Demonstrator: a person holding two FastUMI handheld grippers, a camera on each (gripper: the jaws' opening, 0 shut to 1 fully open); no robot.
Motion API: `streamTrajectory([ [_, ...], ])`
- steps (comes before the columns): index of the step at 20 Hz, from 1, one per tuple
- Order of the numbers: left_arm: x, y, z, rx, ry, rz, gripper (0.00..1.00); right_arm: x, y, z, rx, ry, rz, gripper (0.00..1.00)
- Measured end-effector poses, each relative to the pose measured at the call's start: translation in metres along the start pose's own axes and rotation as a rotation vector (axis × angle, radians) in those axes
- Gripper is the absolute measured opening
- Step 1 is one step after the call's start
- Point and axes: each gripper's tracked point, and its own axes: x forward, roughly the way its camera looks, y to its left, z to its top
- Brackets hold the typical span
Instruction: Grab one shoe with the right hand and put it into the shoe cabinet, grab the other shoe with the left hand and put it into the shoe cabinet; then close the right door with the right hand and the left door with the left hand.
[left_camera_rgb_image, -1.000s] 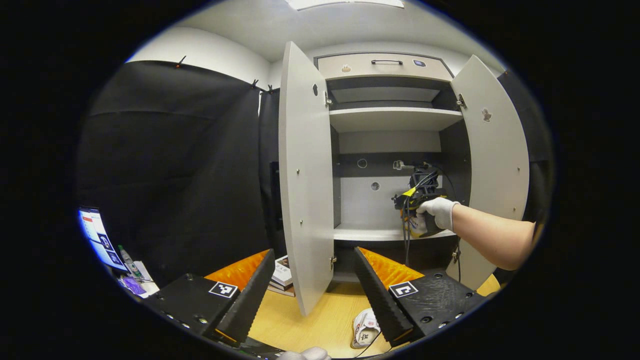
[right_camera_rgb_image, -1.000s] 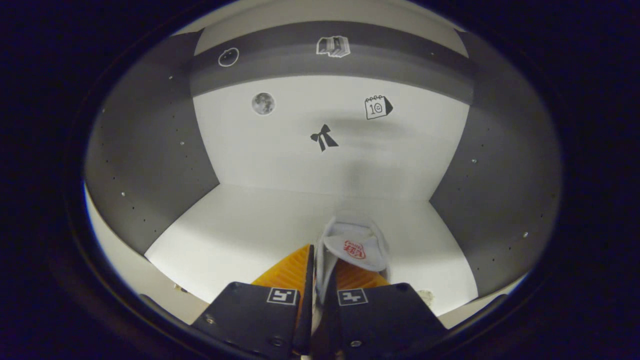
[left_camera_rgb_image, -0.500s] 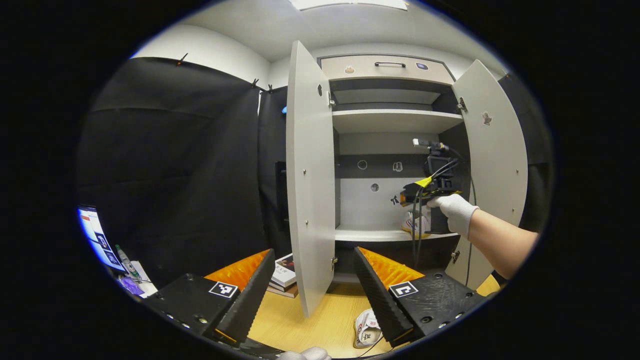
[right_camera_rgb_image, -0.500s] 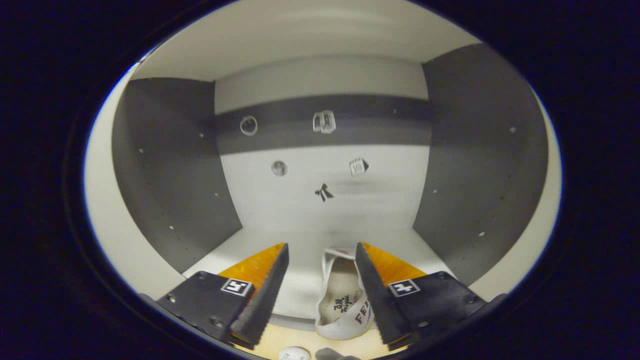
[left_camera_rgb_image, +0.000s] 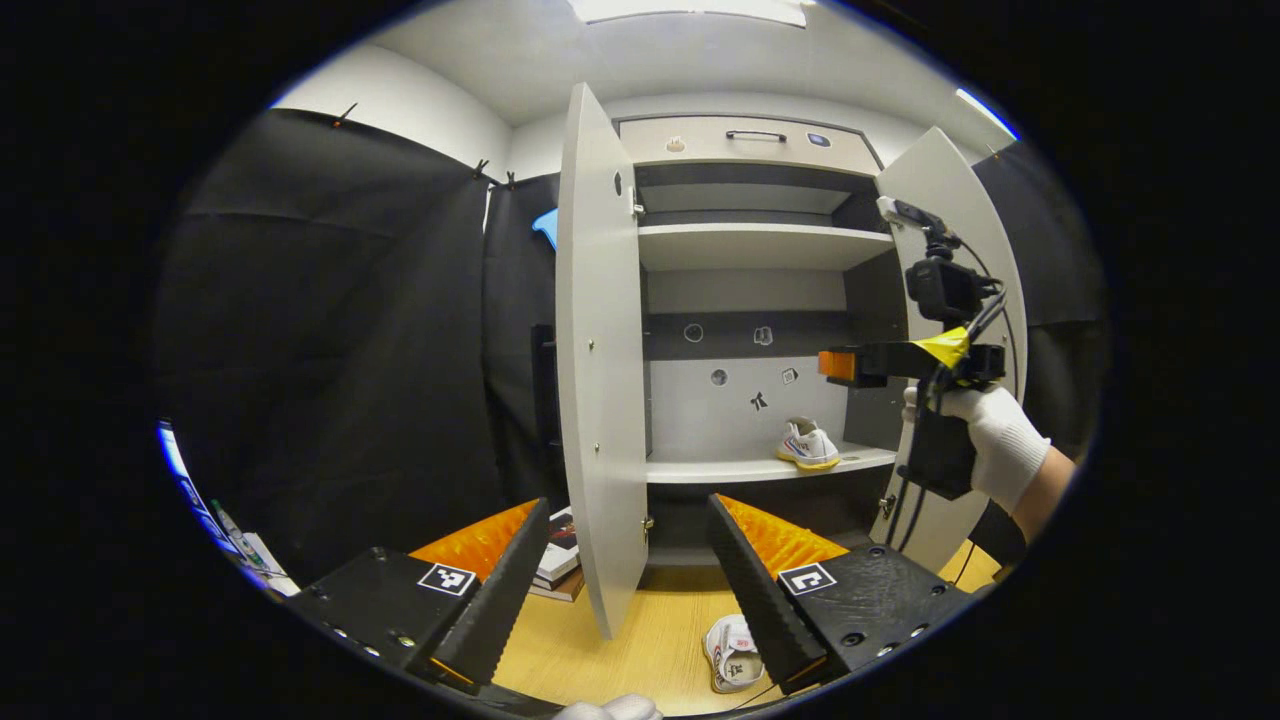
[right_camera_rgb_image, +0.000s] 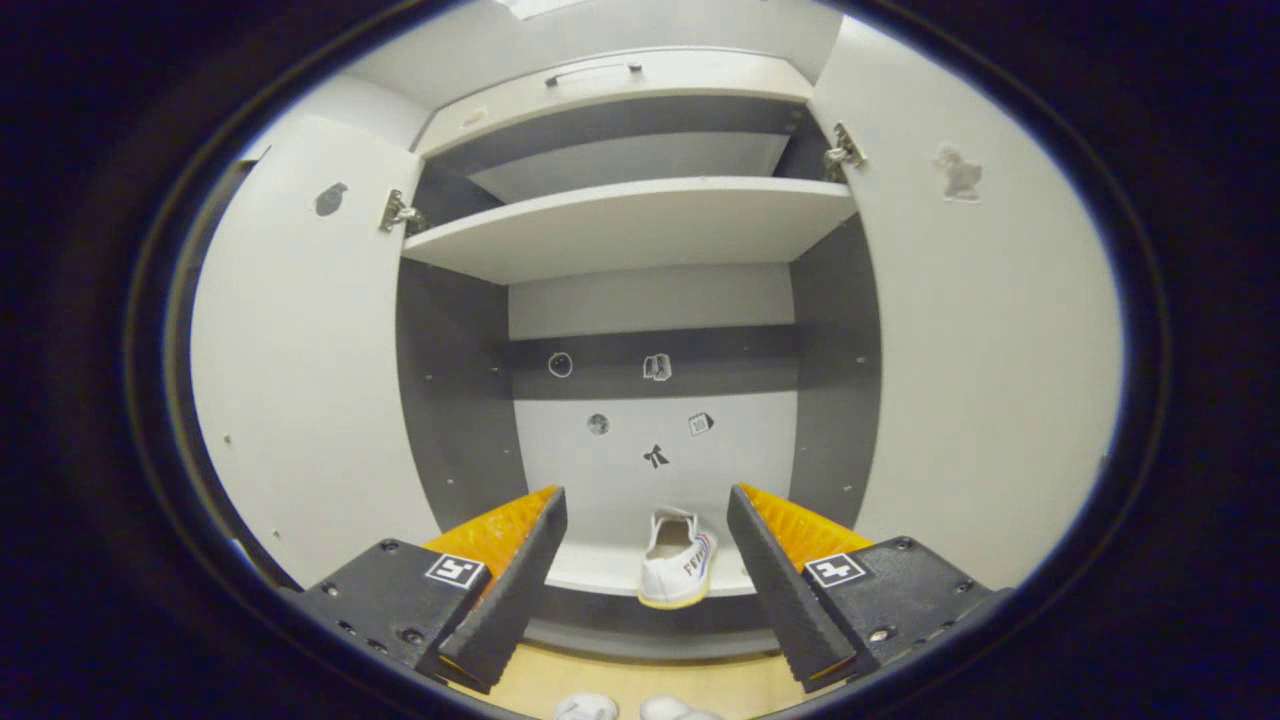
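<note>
Right claw (right_camera_rgb_image: 645, 575), released and empty, is hanging in front of the tall grey-and-white shoe cabinet (right_camera_rgb_image: 640, 225), jaws spread wide; in the left gripper view it (left_camera_rgb_image: 835, 366) is sitting level beside the right door (left_camera_rgb_image: 950, 200), held by a white-gloved hand (left_camera_rgb_image: 990, 440).

First white canvas shoe (right_camera_rgb_image: 678, 560) is lying on the white lower shelf (left_camera_rgb_image: 700, 468), toe inward, heel at the front edge, so the door should clear it.

Left claw (left_camera_rgb_image: 630, 590), released and empty, is hovering above the wooden counter (left_camera_rgb_image: 620, 650), with the second white shoe (left_camera_rgb_image: 733, 655) lying sole-down just below its right finger, likely its next pickup.

Both doors, including the left door (left_camera_rgb_image: 595, 350), are standing open for access.
</note>
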Motion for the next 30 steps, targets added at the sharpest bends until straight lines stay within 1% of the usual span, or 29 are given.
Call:
streamTrajectory([
  [1,0.000,-0.001,-0.002,0.002,0.000,-0.015,0.94,-0.020,-0.004,-0.008,0.003,-0.002,-0.001,0.99],
  [2,0.000,-0.004,-0.005,0.002,0.006,-0.031,0.84,-0.037,-0.007,-0.014,0.008,-0.009,0.001,0.99],
  [3,0.000,-0.006,-0.007,0.006,0.006,-0.046,0.94,-0.056,-0.012,-0.022,0.011,-0.012,-0.002,1.00],
  [7,-0.001,-0.020,-0.017,0.039,-0.001,-0.104,0.94,-0.121,-0.038,-0.066,0.003,0.006,-0.047,1.00],
  [8,-0.001,-0.025,-0.022,0.050,0.004,-0.122,0.94,-0.136,-0.044,-0.077,0.007,0.009,-0.056,0.99],
  [10,0.000,-0.031,-0.038,0.067,0.029,-0.138,0.94,-0.160,-0.059,-0.091,0.006,0.020,-0.086,1.00],
  [11,0.002,-0.037,-0.047,0.072,0.039,-0.150,1.00,-0.168,-0.065,-0.096,0.013,0.029,-0.100,0.98],
  [12,0.004,-0.041,-0.055,0.076,0.041,-0.162,0.96,-0.176,-0.070,-0.101,0.025,0.043,-0.112,0.98],
  [13,0.006,-0.046,-0.067,0.085,0.052,-0.173,0.96,-0.181,-0.075,-0.104,0.039,0.055,-0.116,0.98],
  [15,0.012,-0.057,-0.101,0.097,0.086,-0.194,0.96,-0.188,-0.084,-0.108,0.031,0.079,-0.129,1.00],
  [16,0.014,-0.066,-0.125,0.100,0.128,-0.211,0.96,-0.191,-0.088,-0.110,0.020,0.091,-0.135,1.00],
  [19,0.015,-0.086,-0.215,0.106,0.272,-0.248,0.97,-0.198,-0.092,-0.117,-0.006,0.127,-0.132,0.99],
  [20,0.014,-0.092,-0.246,0.093,0.340,-0.259,0.97,-0.201,-0.094,-0.123,-0.017,0.149,-0.134,1.00],
  [21,0.018,-0.099,-0.275,0.088,0.389,-0.272,0.97,-0.203,-0.095,-0.126,-0.025,0.167,-0.135,0.99],
  [23,0.020,-0.108,-0.324,0.095,0.491,-0.291,0.97,-0.204,-0.095,-0.132,-0.034,0.197,-0.130,1.00],
  [24,0.025,-0.111,-0.338,0.101,0.508,-0.296,0.97,-0.205,-0.093,-0.137,-0.041,0.214,-0.121,1.00],
  [26,0.037,-0.110,-0.364,0.124,0.553,-0.280,0.97,-0.203,-0.092,-0.147,-0.056,0.247,-0.111,0.99],
  [30,0.070,-0.105,-0.398,0.129,0.614,-0.250,0.96,-0.194,-0.083,-0.164,-0.053,0.305,-0.069,0.99],
])
